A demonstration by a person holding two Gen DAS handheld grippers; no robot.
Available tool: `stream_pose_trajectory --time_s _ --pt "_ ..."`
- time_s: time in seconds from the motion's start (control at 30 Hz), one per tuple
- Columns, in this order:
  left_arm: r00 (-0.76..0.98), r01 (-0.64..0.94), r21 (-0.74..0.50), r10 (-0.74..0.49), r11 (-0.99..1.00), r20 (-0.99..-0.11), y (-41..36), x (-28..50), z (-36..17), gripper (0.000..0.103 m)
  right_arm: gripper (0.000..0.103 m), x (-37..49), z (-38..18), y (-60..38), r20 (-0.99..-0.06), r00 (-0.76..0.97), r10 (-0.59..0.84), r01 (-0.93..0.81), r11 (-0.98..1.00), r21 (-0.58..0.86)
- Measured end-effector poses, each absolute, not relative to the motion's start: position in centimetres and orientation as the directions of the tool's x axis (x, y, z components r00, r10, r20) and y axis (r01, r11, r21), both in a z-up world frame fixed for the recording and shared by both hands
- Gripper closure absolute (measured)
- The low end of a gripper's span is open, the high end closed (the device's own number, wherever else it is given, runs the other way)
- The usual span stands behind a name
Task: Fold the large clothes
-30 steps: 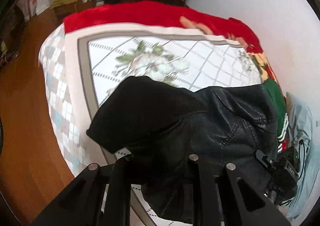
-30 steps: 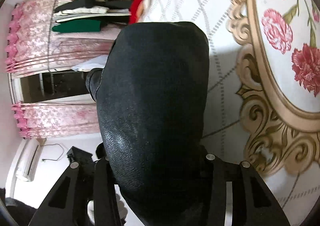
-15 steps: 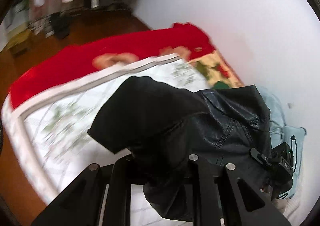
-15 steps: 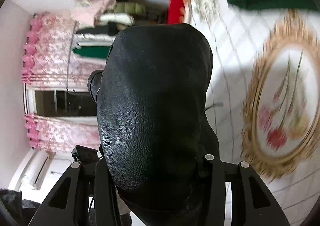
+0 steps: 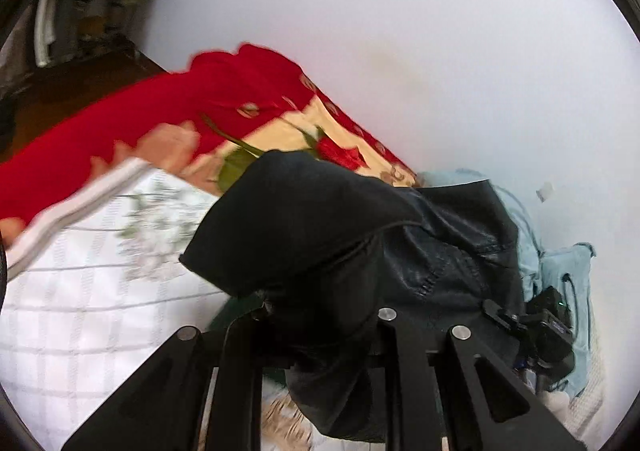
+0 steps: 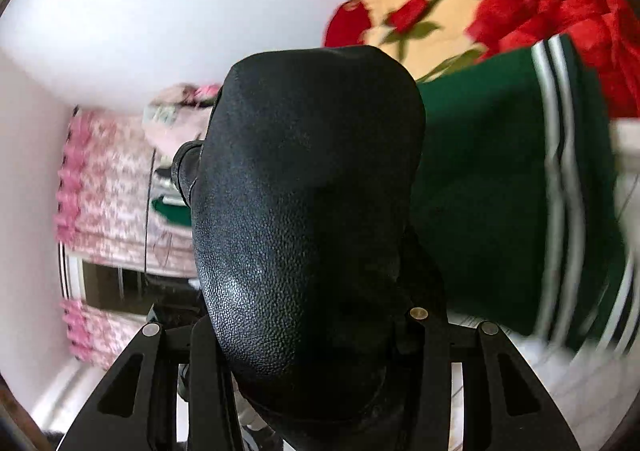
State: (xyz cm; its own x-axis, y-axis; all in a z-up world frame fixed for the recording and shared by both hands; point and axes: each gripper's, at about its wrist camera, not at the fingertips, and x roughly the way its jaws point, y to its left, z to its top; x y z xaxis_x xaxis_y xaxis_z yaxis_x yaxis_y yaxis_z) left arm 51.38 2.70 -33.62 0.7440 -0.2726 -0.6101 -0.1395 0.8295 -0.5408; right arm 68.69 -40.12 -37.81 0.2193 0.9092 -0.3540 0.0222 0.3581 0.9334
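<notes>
Left wrist view: black leather jacket (image 5: 448, 251) bunched and held up off the bed (image 5: 80, 291), its fabric pinched in the nearly closed left gripper (image 5: 320, 315); matte lining side bulges toward the lens. Right wrist view: right gripper (image 6: 304, 331) clamped half-wide on a thick pebbled fold of the same jacket (image 6: 304, 219), which fills most of the frame. So both grippers are gripping the jacket, and it hangs between them clear of the bed.

Changes from a second ago: grips look the same, jaw widths unchanged, but both views have swung hard. Left view earlier looked across the white checked quilt and wood floor; now it shows mostly white wall (image 5: 400, 31), the red rose blanket (image 5: 240, 99) and a pale blue garment (image 5: 568, 271) near the wall. Right view earlier showed the gold-framed floral quilt print; now a green striped garment (image 6: 500, 179) and the rose blanket sit behind the jacket. Background blur fits a fast carry.

Judgement: jacket is being moved toward the wall-side pile; folding likely done or nearly so, set-down next.
</notes>
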Motion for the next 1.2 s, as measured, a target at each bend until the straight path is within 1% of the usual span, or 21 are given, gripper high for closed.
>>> stream_pose_trajectory --time_s 0.07,0.17,0.2,0.27,0.3,0.37,0.43,0.47,0.5,0.53,0.57,0.6,0.67,0.7,0.73,0.77,0.87,0.9,1.03,1.13,1.2 --pt "0.714 -0.140 -0.521 -0.279 0.842 -0.642 1.3 54.7 -36.1 0.088 0.055 72.2 -41.0 -41.7 -0.389 0.220 0.894 0.069 0.384 0.921" --pt "0.620 -0.157 -0.473 -0.287 0.867 -0.731 -0.5 58.9 -41.2 0.087 0.055 75.5 -46.3 -43.8 -0.463 0.185 0.867 0.156 0.440 0.885" --pt "0.575 -0.162 -0.445 -0.282 0.881 -0.768 -1.1 59.7 -43.3 0.084 0.054 76.2 -47.6 -44.3 -0.490 0.172 0.855 0.181 0.461 0.869" --pt "0.534 -0.163 -0.408 -0.267 0.898 -0.802 -1.3 60.2 -45.8 0.071 0.050 76.7 -49.7 -45.3 -0.514 0.159 0.843 0.213 0.479 0.851" --pt "0.522 -0.163 -0.401 -0.266 0.902 -0.810 -1.6 60.1 -46.4 0.064 0.046 77.0 -49.8 -45.6 -0.530 0.158 0.833 0.214 0.495 0.842" --pt "0.518 -0.155 -0.402 -0.272 0.902 -0.811 -1.3 59.7 -46.6 0.063 0.043 77.5 -49.3 -45.5 -0.561 0.146 0.815 0.188 0.534 0.824" --pt "0.498 -0.164 -0.390 -0.265 0.906 -0.825 -1.1 59.3 -46.4 0.057 0.033 77.2 -47.5 -44.3 -0.645 0.147 0.750 0.131 0.631 0.764" --pt "0.489 -0.165 -0.371 -0.251 0.914 -0.835 -1.1 59.1 -45.9 0.054 0.032 77.0 -46.4 -43.6 -0.697 0.153 0.701 0.098 0.691 0.716" --pt "0.484 -0.156 -0.344 -0.232 0.926 -0.844 -1.6 58.5 -45.8 0.042 0.028 76.6 -45.4 -43.0 -0.744 0.166 0.647 0.070 0.745 0.663" --pt "0.485 -0.152 -0.307 -0.200 0.939 -0.851 -1.8 58.2 -45.5 0.020 0.023 76.2 -44.6 -42.6 -0.781 0.183 0.597 0.058 0.786 0.615" --pt "0.493 -0.149 -0.260 -0.156 0.954 -0.856 -2.0 57.9 -45.0 0.012 0.020 75.8 -43.8 -42.1 -0.813 0.199 0.547 0.048 0.823 0.566" --pt "0.508 -0.141 -0.204 -0.106 0.969 -0.855 -2.0 57.9 -44.5 0.011 0.019 75.1 -42.5 -41.6 -0.858 0.232 0.457 0.036 0.878 0.478" --pt "0.532 -0.136 -0.143 -0.050 0.980 -0.845 -1.8 57.0 -43.2 0.011 0.015 73.3 -41.0 -40.8 -0.894 0.283 0.346 0.039 0.928 0.372" --pt "0.545 -0.133 -0.108 -0.019 0.985 -0.838 -1.8 56.4 -42.4 0.011 0.007 72.4 -39.9 -40.5 -0.904 0.307 0.296 0.045 0.945 0.325" --pt "0.554 -0.133 -0.082 0.005 0.988 -0.832 -1.8 55.8 -41.7 0.010 0.003 71.3 -39.1 -40.0 -0.906 0.327 0.268 0.049 0.953 0.299" --pt "0.573 -0.128 -0.050 0.033 0.990 -0.819 -2.0 54.8 -40.6 0.010 0.003 70.2 -38.3 -39.6 -0.908 0.344 0.239 0.052 0.961 0.273" --pt "0.610 -0.109 0.030 0.091 0.994 -0.787 -2.4 52.4 -37.9 0.010 0.003 64.5 -36.3 -37.5 -0.917 0.386 0.104 0.046 0.990 0.131" --pt "0.618 -0.104 0.051 0.105 0.993 -0.779 -2.5 51.6 -37.1 0.008 0.002 62.8 -35.1 -36.5 -0.914 0.403 0.048 0.051 0.996 0.075" --pt "0.627 -0.054 0.072 0.089 0.996 -0.774 -2.9 47.7 -33.3 0.007 0.000 55.5 -32.8 -34.6 -0.907 0.418 -0.047 0.091 0.996 -0.009" --pt "0.627 -0.023 0.070 0.069 0.997 -0.776 -3.0 44.6 -30.0 0.006 0.000 50.4 -28.5 -32.6 -0.886 0.449 -0.113 0.128 0.990 -0.061" --pt "0.634 -0.010 0.074 0.063 0.997 -0.771 -2.9 42.0 -27.1 0.006 0.000 47.4 -25.5 -31.8 -0.875 0.465 -0.131 0.151 0.986 -0.067"
